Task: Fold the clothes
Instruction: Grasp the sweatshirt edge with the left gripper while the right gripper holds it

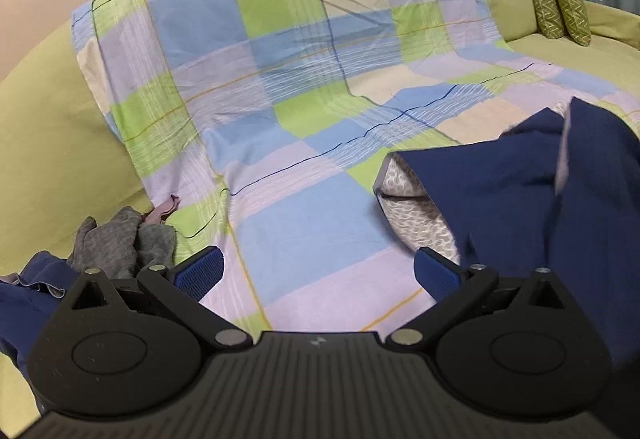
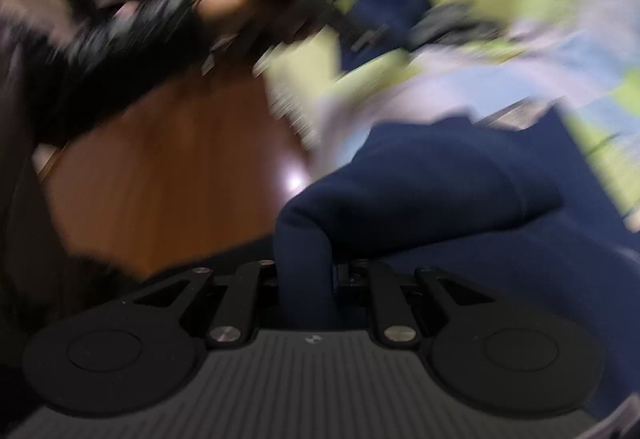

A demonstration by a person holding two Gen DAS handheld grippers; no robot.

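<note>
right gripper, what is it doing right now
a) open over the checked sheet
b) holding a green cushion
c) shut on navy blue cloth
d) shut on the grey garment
c: in the right wrist view the right gripper has its jaws drawn together on a fold of the navy blue cloth, which bunches up between them.

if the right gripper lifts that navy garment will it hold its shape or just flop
Probably flops: the navy garment bunches into a soft fold where the right gripper pinches it. It drapes in loose folds over the checked sheet, so the rest will likely hang and drag.
</note>
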